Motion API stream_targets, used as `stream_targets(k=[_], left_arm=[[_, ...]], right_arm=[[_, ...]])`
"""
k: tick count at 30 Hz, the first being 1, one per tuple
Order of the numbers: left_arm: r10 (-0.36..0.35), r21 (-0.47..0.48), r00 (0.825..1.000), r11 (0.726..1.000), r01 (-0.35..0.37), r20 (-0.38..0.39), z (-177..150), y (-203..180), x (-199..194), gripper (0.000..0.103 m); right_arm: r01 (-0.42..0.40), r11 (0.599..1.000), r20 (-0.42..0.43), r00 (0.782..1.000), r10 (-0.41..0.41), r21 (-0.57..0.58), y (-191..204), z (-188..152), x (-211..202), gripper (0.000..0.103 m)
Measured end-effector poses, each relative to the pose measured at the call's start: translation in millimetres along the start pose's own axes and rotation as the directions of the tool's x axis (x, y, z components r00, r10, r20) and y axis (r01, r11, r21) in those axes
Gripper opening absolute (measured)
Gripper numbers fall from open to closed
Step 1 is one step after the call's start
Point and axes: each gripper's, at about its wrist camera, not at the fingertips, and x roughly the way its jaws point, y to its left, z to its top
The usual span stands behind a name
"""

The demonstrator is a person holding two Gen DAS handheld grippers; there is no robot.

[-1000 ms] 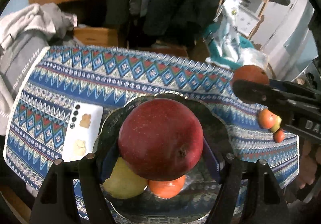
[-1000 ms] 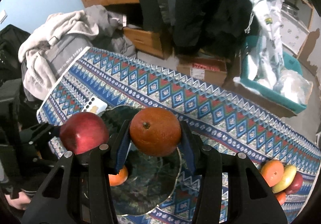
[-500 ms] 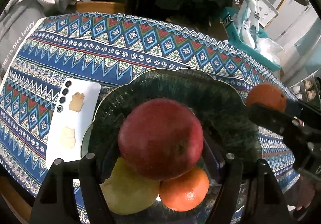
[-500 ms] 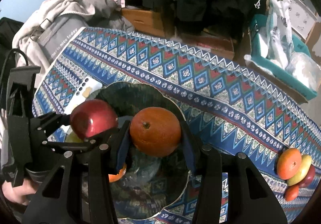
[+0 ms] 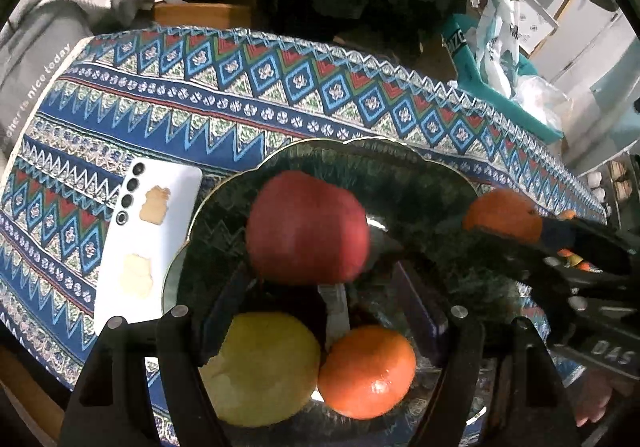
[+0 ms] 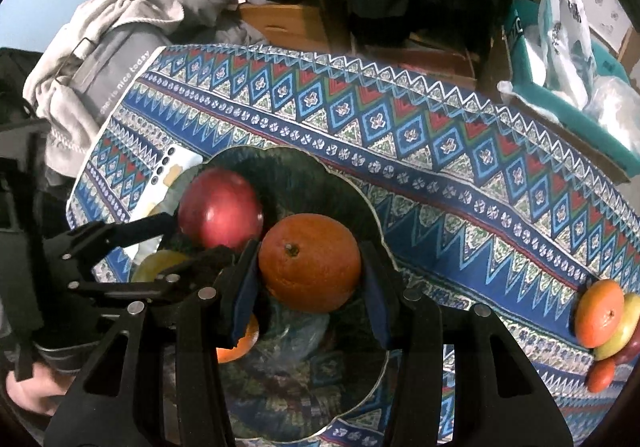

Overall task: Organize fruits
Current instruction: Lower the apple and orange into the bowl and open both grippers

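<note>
Red apple (image 5: 306, 227) ahead of spread left tool (image 5: 320, 311).

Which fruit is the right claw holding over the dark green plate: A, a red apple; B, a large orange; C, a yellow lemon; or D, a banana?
B: in the right wrist view the large orange sits pinched between the pads of the right claw above the dark green plate, while the red apple lies apart, by the left claw.
</note>
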Motion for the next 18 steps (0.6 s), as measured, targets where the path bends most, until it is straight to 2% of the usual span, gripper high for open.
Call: stream_targets(k=[12, 18], left_arm=[[0.053, -0.008, 0.998, 0.999, -0.052, 0.026, -13, 16, -25, 0.077], [0.06, 0.003, 0.997, 0.998, -0.06, 0.047, -14, 13, -37, 0.077]], right_arm=[[-0.013, 1.0, -0.05, 0.999, 0.013, -0.004, 5, -6, 20, 0.048], [-0.023, 1.0, -0.043, 0.999, 0.022, -0.012, 12, -5, 14, 0.05]])
